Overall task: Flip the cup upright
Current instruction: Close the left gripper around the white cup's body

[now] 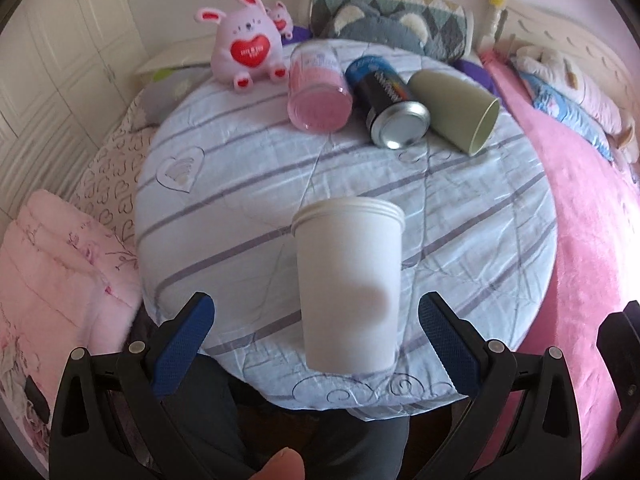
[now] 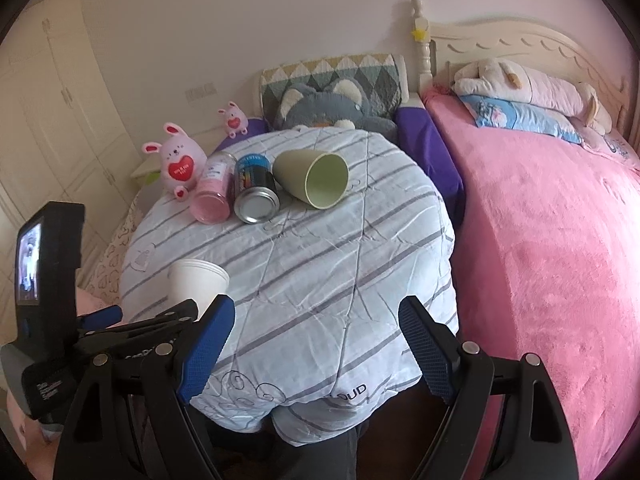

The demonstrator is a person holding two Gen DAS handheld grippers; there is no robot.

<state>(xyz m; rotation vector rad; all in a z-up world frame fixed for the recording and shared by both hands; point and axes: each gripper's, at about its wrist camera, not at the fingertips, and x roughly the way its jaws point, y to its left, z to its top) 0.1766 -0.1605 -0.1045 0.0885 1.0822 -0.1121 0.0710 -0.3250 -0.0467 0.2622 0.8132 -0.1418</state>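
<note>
Left gripper (image 1: 316, 344) spread wide, paper cup (image 1: 348, 288) seen upright between its fingers, untouched, rim up, long axis vertical, near the quilt-covered desk (image 1: 460, 240) front edge. Right gripper (image 2: 316, 348) also wide, nothing held. Farther back, lying on their sides: pink jar (image 1: 320, 92), can (image 1: 390, 108), green cup (image 1: 456, 104), mouth toward camera. Bunny (image 1: 248, 50) behind them.
</note>
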